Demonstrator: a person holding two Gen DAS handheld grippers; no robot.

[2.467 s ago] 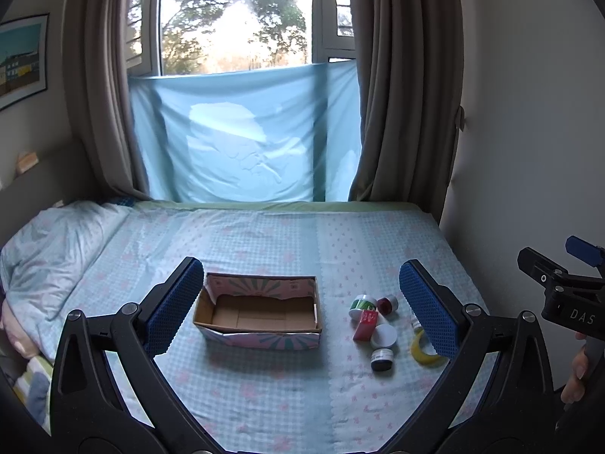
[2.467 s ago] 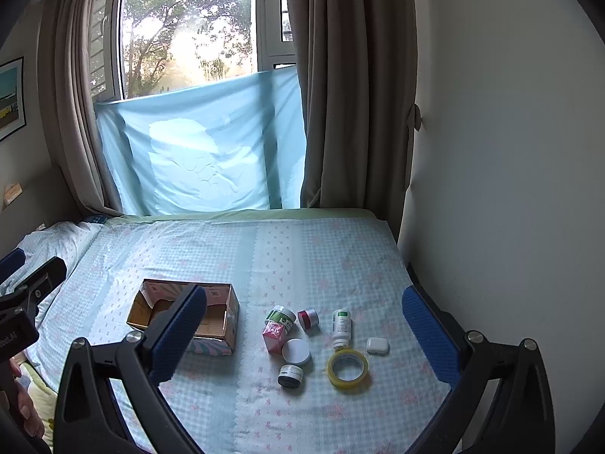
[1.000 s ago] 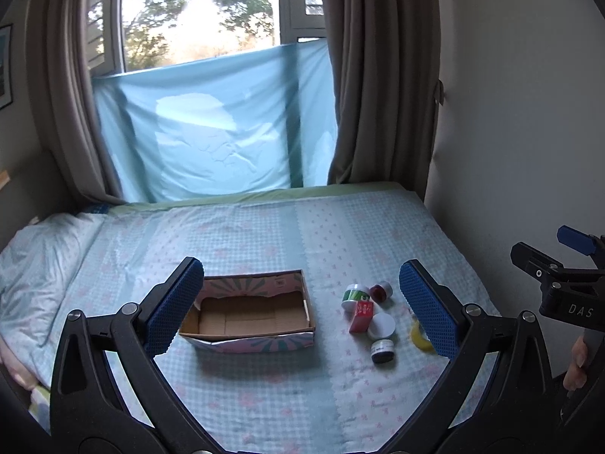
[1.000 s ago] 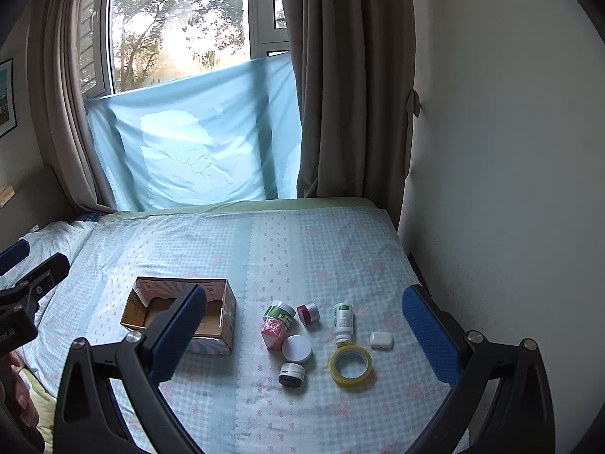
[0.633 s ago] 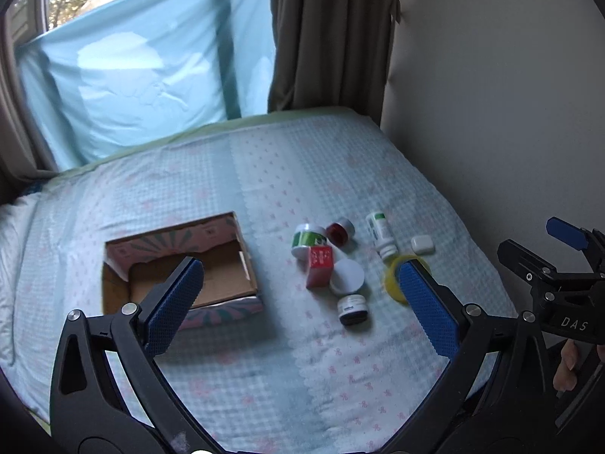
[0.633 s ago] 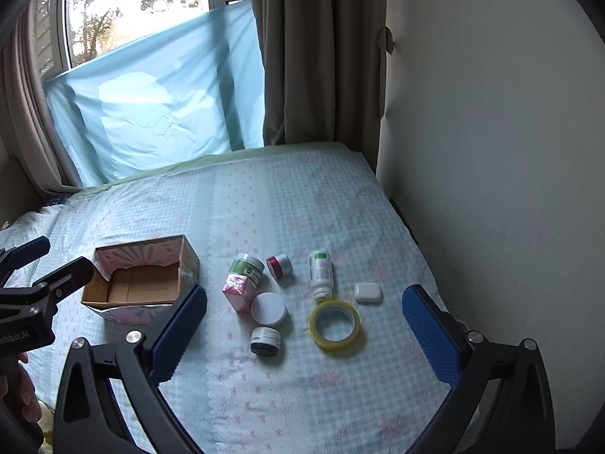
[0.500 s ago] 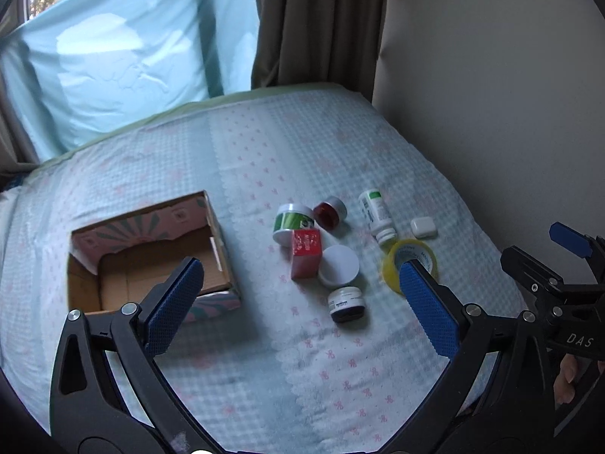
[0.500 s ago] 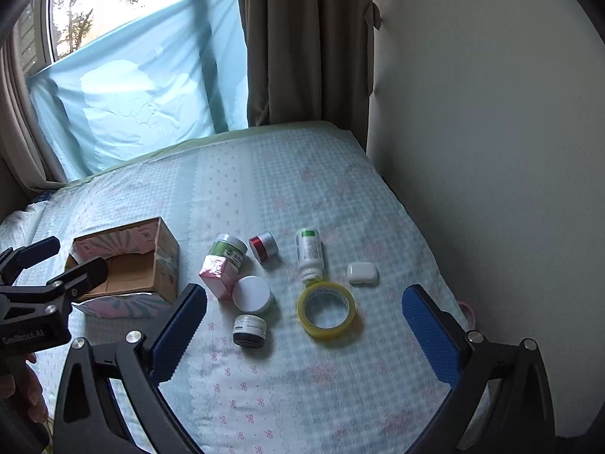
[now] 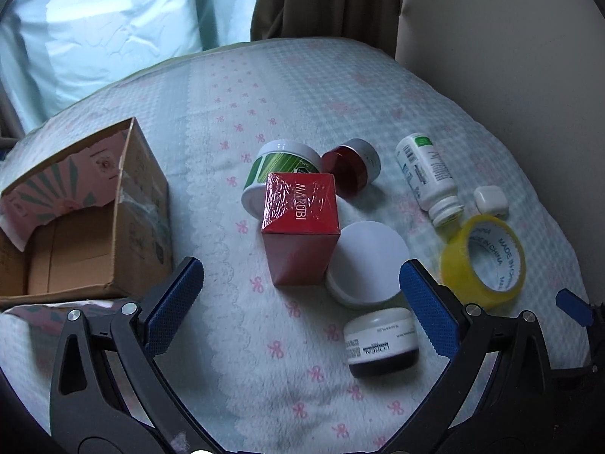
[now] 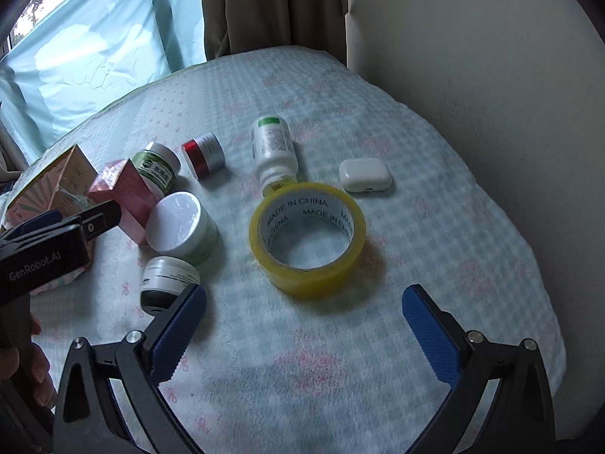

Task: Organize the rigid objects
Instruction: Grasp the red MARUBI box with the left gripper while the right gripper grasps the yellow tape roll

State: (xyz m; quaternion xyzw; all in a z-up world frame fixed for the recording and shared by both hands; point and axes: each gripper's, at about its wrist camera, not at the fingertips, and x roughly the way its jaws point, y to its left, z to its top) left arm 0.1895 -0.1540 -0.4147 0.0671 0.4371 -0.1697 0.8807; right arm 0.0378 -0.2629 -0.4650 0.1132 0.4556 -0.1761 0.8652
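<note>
A red carton (image 9: 300,223) stands on the bed between a green-labelled jar (image 9: 278,168), a red-lidded jar (image 9: 349,166) and a white-lidded jar (image 9: 368,261). A small dark jar (image 9: 382,342) lies nearest. My left gripper (image 9: 302,302) hangs open just short of the carton. An open cardboard box (image 9: 81,219) sits at the left. In the right wrist view, a yellow tape roll (image 10: 308,232) lies ahead of my open right gripper (image 10: 304,325). Behind it lie a white bottle (image 10: 272,149) and a white earbud case (image 10: 365,176).
The bed (image 10: 435,234) wears a pale checked cover with pink bows; it ends at a beige wall (image 10: 491,75) on the right. Dark curtains (image 9: 325,0) and a light blue cloth (image 9: 106,34) hang behind. A hand (image 10: 22,359) holds the left gripper's handle.
Both grippers have dropped down and moved forward, close over the cluster of objects. The window has left view. Both stay open and nothing on the bed has shifted.
</note>
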